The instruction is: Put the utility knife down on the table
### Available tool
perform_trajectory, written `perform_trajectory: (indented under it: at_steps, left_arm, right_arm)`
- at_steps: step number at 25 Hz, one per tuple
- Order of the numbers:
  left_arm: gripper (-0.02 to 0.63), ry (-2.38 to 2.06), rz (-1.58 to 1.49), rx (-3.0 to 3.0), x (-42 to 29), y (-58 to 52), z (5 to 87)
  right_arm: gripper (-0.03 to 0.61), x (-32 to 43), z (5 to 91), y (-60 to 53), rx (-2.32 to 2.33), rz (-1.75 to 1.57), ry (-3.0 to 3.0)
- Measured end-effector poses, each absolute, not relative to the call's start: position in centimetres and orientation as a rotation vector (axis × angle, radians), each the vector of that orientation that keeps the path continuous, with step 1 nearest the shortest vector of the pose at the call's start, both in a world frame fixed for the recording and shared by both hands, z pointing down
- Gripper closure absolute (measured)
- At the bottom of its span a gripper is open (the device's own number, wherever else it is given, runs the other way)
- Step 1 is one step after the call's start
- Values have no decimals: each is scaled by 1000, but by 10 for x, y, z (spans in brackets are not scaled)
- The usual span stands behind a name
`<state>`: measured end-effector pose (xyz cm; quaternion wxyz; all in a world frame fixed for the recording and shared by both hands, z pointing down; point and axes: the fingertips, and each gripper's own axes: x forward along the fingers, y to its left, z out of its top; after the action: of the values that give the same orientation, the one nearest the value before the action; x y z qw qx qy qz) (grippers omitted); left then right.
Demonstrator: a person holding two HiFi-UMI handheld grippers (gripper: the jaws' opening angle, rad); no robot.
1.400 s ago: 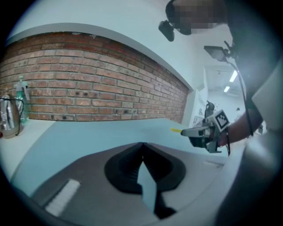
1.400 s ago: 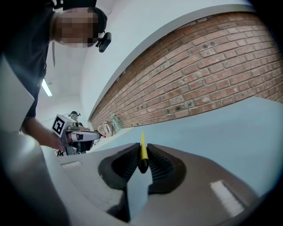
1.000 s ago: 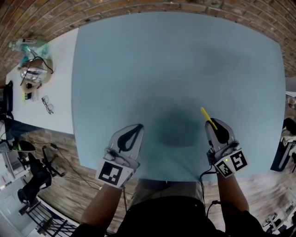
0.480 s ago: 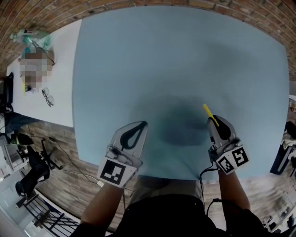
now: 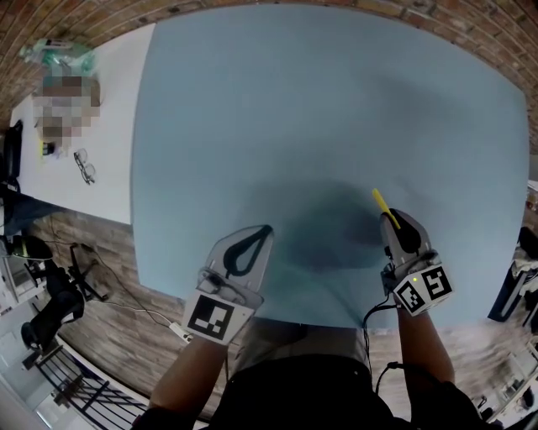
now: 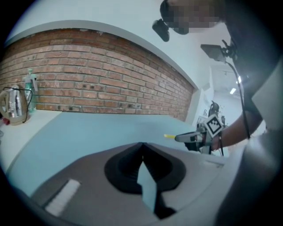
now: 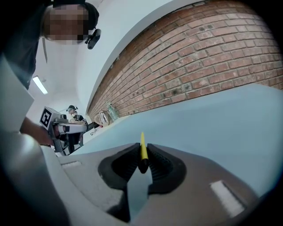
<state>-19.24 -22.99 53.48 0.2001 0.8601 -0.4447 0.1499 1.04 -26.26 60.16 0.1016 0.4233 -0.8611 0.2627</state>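
Forearms (image 5: 189,378) enter from the bottom of the head view, 1 gripper each, both reaching over the near edge of the blue table (image 5: 319,109). Left gripper (image 5: 262,228): jaw tips together, nothing between them; through the slot behind the tips only the table surface shows. It sits just inside the near edge, left of centre. Right gripper (image 5: 391,220): jaws clamped on the knife (image 5: 381,204). The thin yellow body is pinched edge-on between the 2 pads and sticks out forward past the tips, angled slightly to the left in the head view. The knife is low over the near-right part of the table; contact with the surface cannot be told from any view. The 2 grippers are well apart, with a dark shadow patch on the table between them. The rest of the table top beyond is bare blue. Far left, a white table (image 5: 109,126) butts against the blue one; on it are glasses (image 5: 84,166), a bottle (image 6: 30,86) and a shiny kettle (image 6: 11,103) near its far end. Wood floor (image 5: 109,269) with cables lies below that table. Brick wall (image 5: 252,8) runs along the far side of both tables.
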Motion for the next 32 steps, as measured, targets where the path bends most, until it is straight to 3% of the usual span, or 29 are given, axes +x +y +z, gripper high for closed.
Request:
perform_trajectory:
  at_steps: [28, 32]
  left_arm:
    - [623, -1241, 358, 2366, -201, -211, 546]
    - [623, -1239, 353, 2375, -201, -209, 546]
  right_arm:
    - [522, -13, 619, -264, 1174, 751, -2472]
    - [482, -13, 624, -262, 1166, 763, -2453]
